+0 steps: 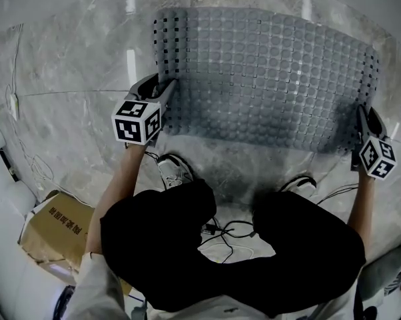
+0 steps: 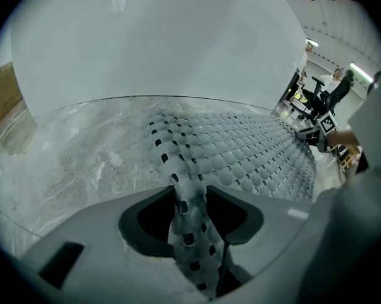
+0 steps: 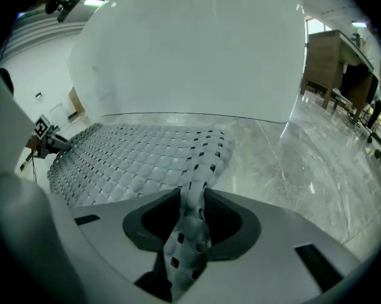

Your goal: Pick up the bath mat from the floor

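The grey bath mat [image 1: 267, 79], studded with round bumps and rows of small holes, hangs stretched between both grippers above the marble floor. My left gripper [image 1: 166, 89] is shut on its near left corner; in the left gripper view the mat's edge [image 2: 189, 201] runs pinched between the jaws of the left gripper [image 2: 190, 195]. My right gripper [image 1: 364, 122] is shut on the near right corner, and the right gripper view shows the mat's edge [image 3: 193, 223] clamped in the right gripper [image 3: 192, 204]. The mat's far side sags toward the floor.
The person's knees and white shoes [image 1: 176, 169] are just below the mat. A cardboard box [image 1: 54, 229] lies at the lower left, cables [image 1: 230, 232] trail on the floor between the legs. A white wall [image 2: 159, 37] stands beyond the mat. Office chairs [image 2: 323, 97] are far off.
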A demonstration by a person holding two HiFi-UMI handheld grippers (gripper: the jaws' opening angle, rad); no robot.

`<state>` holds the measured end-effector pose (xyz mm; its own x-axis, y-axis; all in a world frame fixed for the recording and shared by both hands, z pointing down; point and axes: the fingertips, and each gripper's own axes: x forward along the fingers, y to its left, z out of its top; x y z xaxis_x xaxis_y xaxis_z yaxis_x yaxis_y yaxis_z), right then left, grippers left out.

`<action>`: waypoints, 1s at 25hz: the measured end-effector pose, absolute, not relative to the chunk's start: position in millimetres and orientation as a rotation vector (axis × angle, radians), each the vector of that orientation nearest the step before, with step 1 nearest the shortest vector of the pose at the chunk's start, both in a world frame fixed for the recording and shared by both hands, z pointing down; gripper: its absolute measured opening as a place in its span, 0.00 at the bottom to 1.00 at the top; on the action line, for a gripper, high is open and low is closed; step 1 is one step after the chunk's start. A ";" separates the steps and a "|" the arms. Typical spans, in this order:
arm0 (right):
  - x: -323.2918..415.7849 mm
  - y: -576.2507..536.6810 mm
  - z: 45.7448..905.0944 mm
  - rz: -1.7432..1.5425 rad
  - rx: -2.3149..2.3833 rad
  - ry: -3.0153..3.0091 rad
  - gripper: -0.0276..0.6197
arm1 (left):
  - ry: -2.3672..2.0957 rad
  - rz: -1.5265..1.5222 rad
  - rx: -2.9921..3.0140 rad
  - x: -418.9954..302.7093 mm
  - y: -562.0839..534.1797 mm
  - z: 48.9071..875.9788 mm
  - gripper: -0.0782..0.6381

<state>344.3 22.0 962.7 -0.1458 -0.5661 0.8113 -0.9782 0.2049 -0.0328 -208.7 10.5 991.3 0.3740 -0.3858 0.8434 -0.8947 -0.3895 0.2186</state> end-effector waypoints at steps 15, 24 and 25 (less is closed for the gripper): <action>270.7 63.6 723.8 0.832 1.270 -1.968 0.11 | -0.970 0.995 2.082 -152.2 47.3 754.8 0.19; 252.5 89.1 500.9 0.857 1.303 -2.014 0.11 | -1.048 0.961 2.053 -179.8 66.1 525.0 0.19; 249.3 89.6 473.5 0.852 1.308 -2.023 0.11 | -1.060 0.955 2.057 -182.5 67.4 497.5 0.19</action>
<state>249.3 89.6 473.5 -0.3526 -0.5583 0.7509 -0.9274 0.3157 -0.2007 -182.5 67.4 497.5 0.4143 -0.3996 0.8178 -0.8546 -0.4799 0.1984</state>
